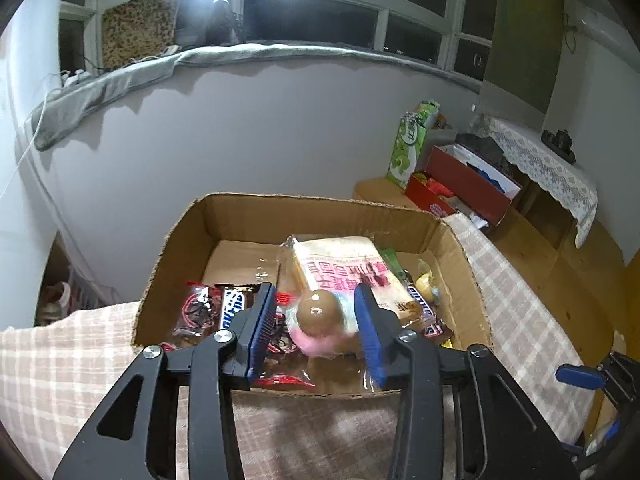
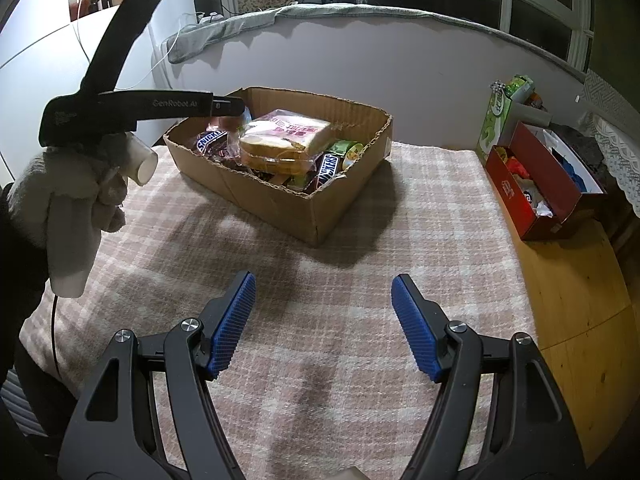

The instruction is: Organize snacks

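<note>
An open cardboard box (image 1: 248,216) on the checked cloth holds a bagged loaf of sliced bread (image 1: 344,264), Snickers bars (image 1: 234,306) and other wrapped snacks. My left gripper (image 1: 315,292) hangs over the box's near edge. A blurred snack with a brown round top and a pink base (image 1: 320,316) sits between its jaws, and a gap shows on both sides, so the pads do not press it. In the right wrist view the same box (image 2: 320,208) lies ahead, with the left gripper (image 2: 236,110) reaching in from a gloved hand (image 2: 72,184). My right gripper (image 2: 323,300) is open over the cloth, holding nothing.
A red shoe box (image 2: 548,184) full of odds and ends and a green carton (image 2: 500,120) stand at the right on the bare wooden tabletop (image 2: 580,280). The pink checked cloth (image 2: 320,360) covers the table in front of the box. A wall rises close behind.
</note>
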### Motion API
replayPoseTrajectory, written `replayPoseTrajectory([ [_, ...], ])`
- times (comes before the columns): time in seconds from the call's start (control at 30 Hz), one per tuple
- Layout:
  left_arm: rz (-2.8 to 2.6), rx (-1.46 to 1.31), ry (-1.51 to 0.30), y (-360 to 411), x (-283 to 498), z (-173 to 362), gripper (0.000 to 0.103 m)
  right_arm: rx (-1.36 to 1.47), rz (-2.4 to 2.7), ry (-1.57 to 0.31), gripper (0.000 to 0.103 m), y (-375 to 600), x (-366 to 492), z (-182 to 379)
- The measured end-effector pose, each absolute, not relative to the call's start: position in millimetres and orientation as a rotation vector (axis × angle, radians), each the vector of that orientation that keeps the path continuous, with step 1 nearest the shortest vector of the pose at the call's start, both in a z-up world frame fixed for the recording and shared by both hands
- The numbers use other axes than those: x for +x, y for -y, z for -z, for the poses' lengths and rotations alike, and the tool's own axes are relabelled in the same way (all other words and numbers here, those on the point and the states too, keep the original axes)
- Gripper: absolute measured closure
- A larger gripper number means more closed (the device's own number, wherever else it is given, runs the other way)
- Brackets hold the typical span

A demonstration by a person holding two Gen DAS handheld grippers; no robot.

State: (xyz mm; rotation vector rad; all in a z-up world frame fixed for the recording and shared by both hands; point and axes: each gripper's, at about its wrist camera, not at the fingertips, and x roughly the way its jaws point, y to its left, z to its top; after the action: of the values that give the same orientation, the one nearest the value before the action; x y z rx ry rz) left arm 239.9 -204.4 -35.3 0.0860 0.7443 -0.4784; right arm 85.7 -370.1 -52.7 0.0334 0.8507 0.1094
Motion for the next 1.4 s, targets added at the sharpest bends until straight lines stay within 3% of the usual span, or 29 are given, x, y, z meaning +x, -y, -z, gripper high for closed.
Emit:
replayPoseTrajectory([
  [0.5,0.475,0.033,-0.698,166.3,209.5,16.0,0.064,-0.002,-0.1,-0.803,0.03,347.9,81.6,33.0],
  [0.6,0.467,0.036,-0.677,155.4,198.5,11.1,0.056,-0.01,-0.086,-0.784,0.03,342.3,80.9,26.4],
  [0.63,0.461,0.039,-0.667,152.1,195.0,9.2,0.053,-0.012,-0.083,-0.779,0.029,339.8,80.7,24.5],
  [0.73,0.455,0.029,-0.654,139.3,182.6,5.7,0.053,-0.017,-0.066,-0.755,0.013,334.9,79.8,19.3],
  [1.0,0.409,0.003,-0.625,111.7,148.5,1.7,0.036,-0.01,-0.033,-0.703,0.011,322.4,76.2,4.8],
  [1.07,0.394,-0.006,-0.624,107.0,139.8,2.7,0.032,-0.014,-0.02,-0.691,0.002,320.6,75.0,2.5],
  [1.4,0.299,-0.007,-0.622,101.1,103.8,14.3,0.031,-0.028,0.055,-0.639,0.001,315.2,60.1,-5.1],
])
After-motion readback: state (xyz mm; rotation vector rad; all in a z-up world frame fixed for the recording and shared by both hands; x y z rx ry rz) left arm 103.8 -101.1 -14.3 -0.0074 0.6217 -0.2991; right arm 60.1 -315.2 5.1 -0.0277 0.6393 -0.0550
